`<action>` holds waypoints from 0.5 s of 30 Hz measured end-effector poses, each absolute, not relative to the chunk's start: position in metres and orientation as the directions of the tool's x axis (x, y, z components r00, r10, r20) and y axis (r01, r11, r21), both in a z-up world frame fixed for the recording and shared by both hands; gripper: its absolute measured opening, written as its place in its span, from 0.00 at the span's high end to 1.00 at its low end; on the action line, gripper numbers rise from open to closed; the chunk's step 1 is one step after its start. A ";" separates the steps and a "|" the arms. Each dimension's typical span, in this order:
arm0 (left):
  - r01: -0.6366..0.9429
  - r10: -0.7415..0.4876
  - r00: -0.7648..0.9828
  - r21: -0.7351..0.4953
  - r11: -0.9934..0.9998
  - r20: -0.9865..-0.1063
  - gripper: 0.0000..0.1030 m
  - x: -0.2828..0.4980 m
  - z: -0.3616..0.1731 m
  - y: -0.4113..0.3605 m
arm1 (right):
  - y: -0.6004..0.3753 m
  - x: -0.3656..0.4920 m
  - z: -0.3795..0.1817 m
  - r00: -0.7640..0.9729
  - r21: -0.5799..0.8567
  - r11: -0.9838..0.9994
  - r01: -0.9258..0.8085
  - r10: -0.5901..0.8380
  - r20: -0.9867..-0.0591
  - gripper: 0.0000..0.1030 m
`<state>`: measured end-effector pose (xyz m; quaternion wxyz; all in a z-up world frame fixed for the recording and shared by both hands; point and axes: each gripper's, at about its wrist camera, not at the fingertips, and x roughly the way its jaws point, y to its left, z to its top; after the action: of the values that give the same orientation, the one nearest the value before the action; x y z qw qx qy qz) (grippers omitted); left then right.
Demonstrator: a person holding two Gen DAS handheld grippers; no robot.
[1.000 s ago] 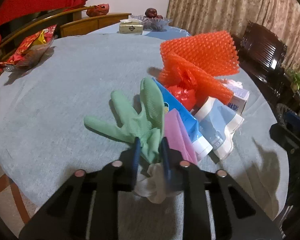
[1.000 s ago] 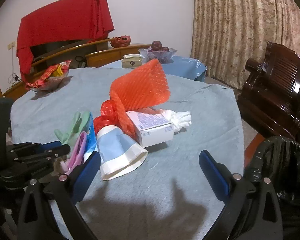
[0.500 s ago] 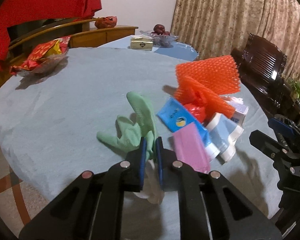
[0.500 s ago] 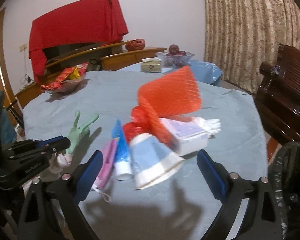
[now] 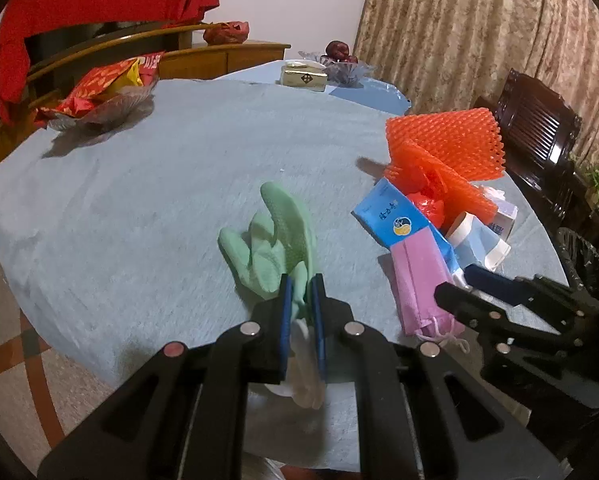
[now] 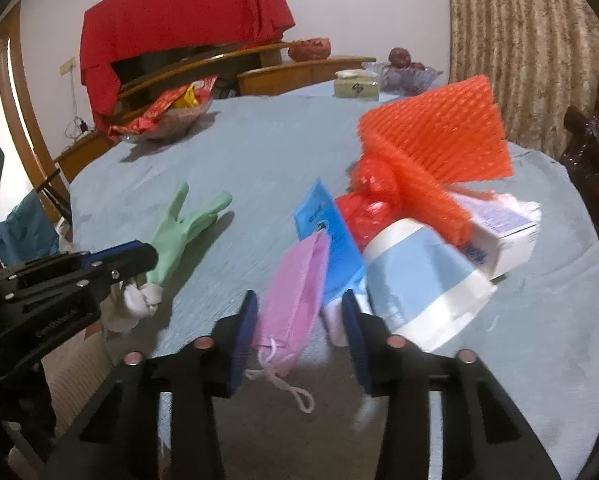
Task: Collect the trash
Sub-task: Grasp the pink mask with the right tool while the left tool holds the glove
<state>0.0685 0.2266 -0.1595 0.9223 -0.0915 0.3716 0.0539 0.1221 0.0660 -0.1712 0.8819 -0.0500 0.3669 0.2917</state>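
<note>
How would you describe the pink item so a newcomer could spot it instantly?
On the round table with the blue-grey cloth, look at the near edge of the trash pile beneath the orange foam netting. The flat pink fabric pouch lies against a blue packet; it alone is pink and trails a white drawstring.

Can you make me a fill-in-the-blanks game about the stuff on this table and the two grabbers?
1. The left gripper is shut on a rubber glove whose colour is ____.
2. The right gripper is closing around a pouch whose colour is ____.
3. The orange foam net rests on top of the trash pile, and the cloth covering the table is light ____.

Missing words: green; pink; blue
</note>
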 end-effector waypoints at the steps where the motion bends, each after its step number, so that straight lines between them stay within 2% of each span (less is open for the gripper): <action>1: -0.166 0.028 0.718 -0.132 0.977 -0.695 0.91 0.069 -0.160 0.227 | 0.069 0.123 -0.174 0.551 0.121 0.822 -0.557 0.475 -0.686 0.73; 4: -0.162 0.024 0.723 -0.136 0.977 -0.690 0.91 0.069 -0.158 0.227 | 0.074 0.124 -0.181 0.534 0.118 0.818 -0.562 0.468 -0.704 0.89; 6: -0.158 0.025 0.728 -0.133 0.978 -0.685 0.91 0.069 -0.157 0.226 | 0.073 0.123 -0.182 0.526 0.128 0.814 -0.567 0.477 -0.704 0.94; 15: -0.142 0.021 0.757 -0.132 0.981 -0.654 0.91 0.067 -0.139 0.214 | 0.049 0.117 -0.141 0.576 0.141 0.810 -0.569 0.515 -0.635 0.97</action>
<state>0.0672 0.2143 -0.1392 0.9331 -0.0869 0.3461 0.0437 0.1172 0.0489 -0.1409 0.8869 -0.0393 0.3443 0.3056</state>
